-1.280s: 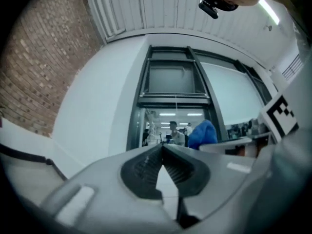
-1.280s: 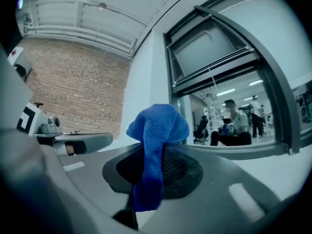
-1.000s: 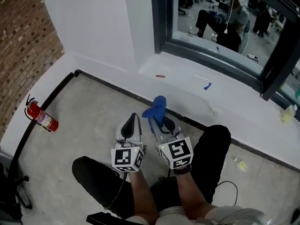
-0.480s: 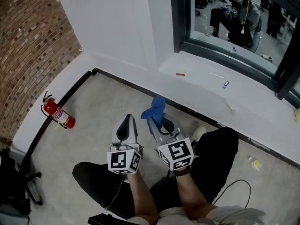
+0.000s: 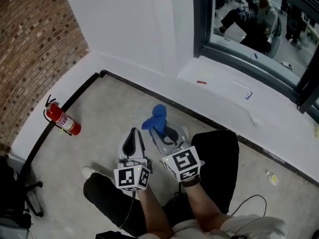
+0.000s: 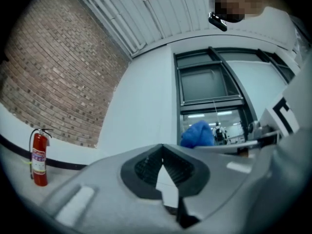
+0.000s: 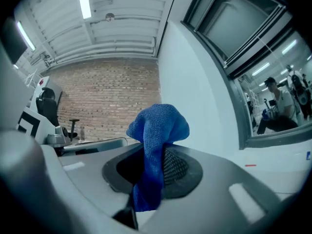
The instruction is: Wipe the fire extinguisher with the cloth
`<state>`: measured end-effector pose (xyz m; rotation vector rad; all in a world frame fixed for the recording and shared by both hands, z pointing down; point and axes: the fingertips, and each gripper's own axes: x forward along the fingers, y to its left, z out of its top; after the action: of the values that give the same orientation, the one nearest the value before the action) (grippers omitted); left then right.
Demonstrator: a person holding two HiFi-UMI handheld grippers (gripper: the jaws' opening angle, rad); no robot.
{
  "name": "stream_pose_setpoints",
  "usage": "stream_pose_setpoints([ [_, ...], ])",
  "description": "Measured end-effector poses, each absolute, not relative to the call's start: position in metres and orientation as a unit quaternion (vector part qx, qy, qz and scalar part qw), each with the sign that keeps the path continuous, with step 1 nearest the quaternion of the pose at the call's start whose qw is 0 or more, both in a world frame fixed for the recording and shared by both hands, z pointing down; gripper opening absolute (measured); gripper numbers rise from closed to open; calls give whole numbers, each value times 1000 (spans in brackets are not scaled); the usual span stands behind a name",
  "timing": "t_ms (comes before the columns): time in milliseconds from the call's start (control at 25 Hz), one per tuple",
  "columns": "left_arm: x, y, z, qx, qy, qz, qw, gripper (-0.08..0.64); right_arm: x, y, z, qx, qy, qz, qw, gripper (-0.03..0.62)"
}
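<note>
Well apart from both tools: one red cylindrical fire extinguisher (image 5: 62, 119), on the grey concrete floor (image 5: 107, 108) at the foot of the brick wall (image 5: 35, 44), just beside the black strip (image 5: 75, 96) along the floor's edge. Stands upright as seen from the left gripper, long axis vertical, black valve and handle on top, white label on the side turned to that camera. From the head view, top end tipped up and left, toward the bricks.

One blue microfibre cloth (image 5: 155, 119), no second one anywhere. Pinched in the right gripper (image 5: 162, 131), jaws clamped on its middle. Bunched end standing above the jaw tips, loose tail hanging down between the pads toward that gripper's camera. Shows in the left gripper view too, as a blue lump off to the right.

Two grippers, side by side above the person's dark-trousered knees (image 5: 219, 148), one marker cube (image 5: 182, 162) on each. Left gripper (image 5: 132, 133) pressed together at the tips, nothing between its jaws. Both aimed away from the person, toward the white wall (image 5: 134, 29) beside the dark-framed window (image 5: 259, 29), the extinguisher lying off to their left.
</note>
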<state>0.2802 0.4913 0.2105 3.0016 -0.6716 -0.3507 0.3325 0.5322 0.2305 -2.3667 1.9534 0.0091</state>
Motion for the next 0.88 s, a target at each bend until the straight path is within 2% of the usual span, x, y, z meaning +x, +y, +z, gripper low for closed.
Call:
stream_pose_setpoints([
  [440, 196, 353, 260, 934, -343, -78, 52, 2, 254, 386, 287, -691, 721, -51, 14, 78],
  [640, 173, 314, 264, 928, -363, -67, 45, 2, 256, 349, 296, -694, 717, -60, 28, 78],
  [880, 118, 271, 260, 923, -380, -62, 26, 2, 205, 300, 293, -677, 731, -68, 50, 78],
])
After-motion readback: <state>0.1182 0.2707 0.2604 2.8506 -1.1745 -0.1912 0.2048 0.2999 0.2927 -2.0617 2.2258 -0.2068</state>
